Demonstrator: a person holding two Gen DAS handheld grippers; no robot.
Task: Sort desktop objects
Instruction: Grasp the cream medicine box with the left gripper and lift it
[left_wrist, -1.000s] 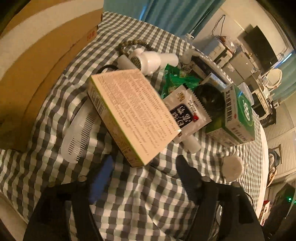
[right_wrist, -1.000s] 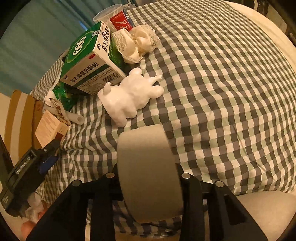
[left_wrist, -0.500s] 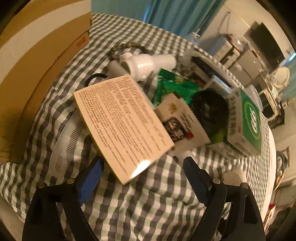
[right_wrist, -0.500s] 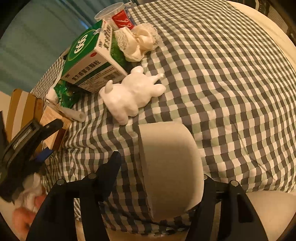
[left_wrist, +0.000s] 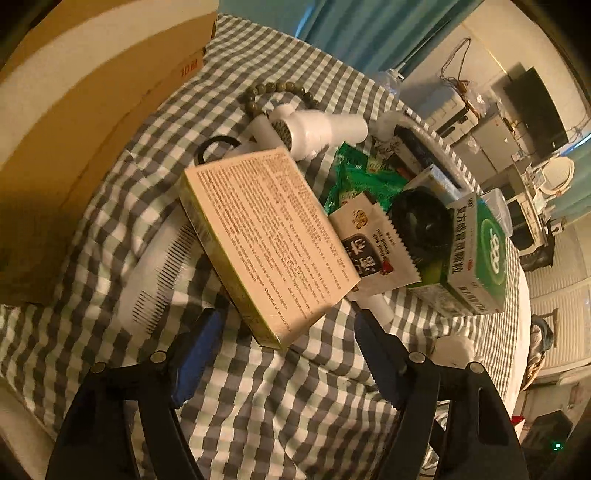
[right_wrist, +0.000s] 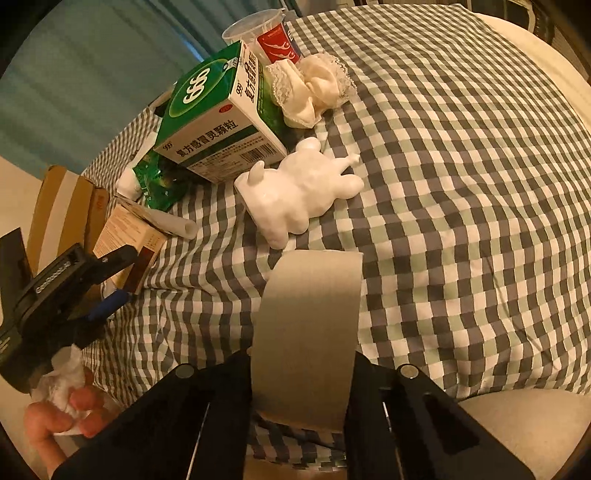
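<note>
My left gripper is open, its blue-padded fingers on either side of the near corner of a beige printed medicine box that lies tilted on the checked cloth. It also shows in the right wrist view, with the left gripper at it. My right gripper is shut on a grey roll of tape held above the cloth, near a white bear figure.
A white comb, a white hair dryer, a bead bracelet, a green snack bag, a sachet and a green 999 box crowd the table. Cardboard boxes stand left. A lace scrunchie and cup lie far.
My left gripper has stayed open around the beige box's corner, shifting slightly. My right gripper opened around the tape roll half a second ago and is now shut on it again.
</note>
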